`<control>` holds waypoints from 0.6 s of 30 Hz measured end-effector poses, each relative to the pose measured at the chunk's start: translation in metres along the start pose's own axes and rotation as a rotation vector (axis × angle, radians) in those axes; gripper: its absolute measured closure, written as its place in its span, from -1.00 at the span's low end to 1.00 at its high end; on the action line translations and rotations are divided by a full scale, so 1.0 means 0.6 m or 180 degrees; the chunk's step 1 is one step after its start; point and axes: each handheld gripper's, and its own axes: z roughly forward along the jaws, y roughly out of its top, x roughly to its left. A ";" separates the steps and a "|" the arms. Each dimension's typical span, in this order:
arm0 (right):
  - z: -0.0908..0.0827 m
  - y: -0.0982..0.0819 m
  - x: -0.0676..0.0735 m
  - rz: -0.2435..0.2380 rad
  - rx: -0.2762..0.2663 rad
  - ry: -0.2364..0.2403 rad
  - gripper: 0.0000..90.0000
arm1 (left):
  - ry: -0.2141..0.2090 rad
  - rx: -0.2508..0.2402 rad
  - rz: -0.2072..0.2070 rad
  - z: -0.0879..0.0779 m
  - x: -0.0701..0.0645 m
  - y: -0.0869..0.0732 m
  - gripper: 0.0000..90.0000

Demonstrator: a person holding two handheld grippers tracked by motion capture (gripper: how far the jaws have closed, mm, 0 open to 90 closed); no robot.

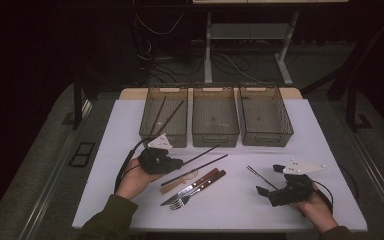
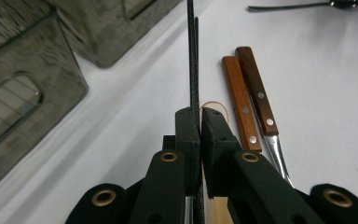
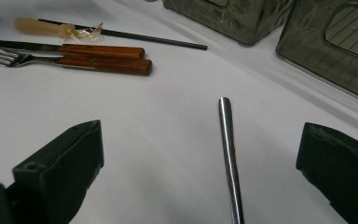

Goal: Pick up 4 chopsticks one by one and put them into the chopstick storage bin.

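In the high view my left gripper (image 1: 179, 163) is shut on a black chopstick (image 1: 202, 154) that juts right, toward the bins. The left gripper view has my left gripper (image 2: 200, 122) clamping the black chopstick (image 2: 190, 56). A second black chopstick (image 1: 205, 166) lies on the white table beside a beige stick (image 1: 172, 187) and a rubber band (image 1: 190, 174). My right gripper (image 1: 269, 179) is open. In its own view a slim metal utensil handle (image 3: 228, 149) lies between the open jaws of my right gripper (image 3: 203, 140), untouched.
Three translucent grey bins (image 1: 215, 117) stand in a row at the back; the left bin (image 1: 164, 117) holds two black chopsticks. A wooden-handled knife (image 1: 202, 181) and fork (image 1: 207, 186) lie mid-table. The table's front edge (image 1: 220, 229) is near both hands.
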 end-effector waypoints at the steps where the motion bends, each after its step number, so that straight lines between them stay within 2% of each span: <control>1: 0.000 0.000 0.000 -0.0003 0.0004 -0.0001 -0.98 | -0.0001 -0.0011 0.0005 -0.002 0.000 0.001 0.90; 7: 0.000 0.000 0.000 0.0007 0.0004 0.0000 -0.98 | 0.0007 -0.0063 -0.0016 -0.017 0.002 0.006 0.90; 18: 0.002 0.000 -0.001 0.0018 0.0006 -0.0004 -0.98 | 0.0097 -0.0123 -0.0225 -0.045 0.018 0.010 0.90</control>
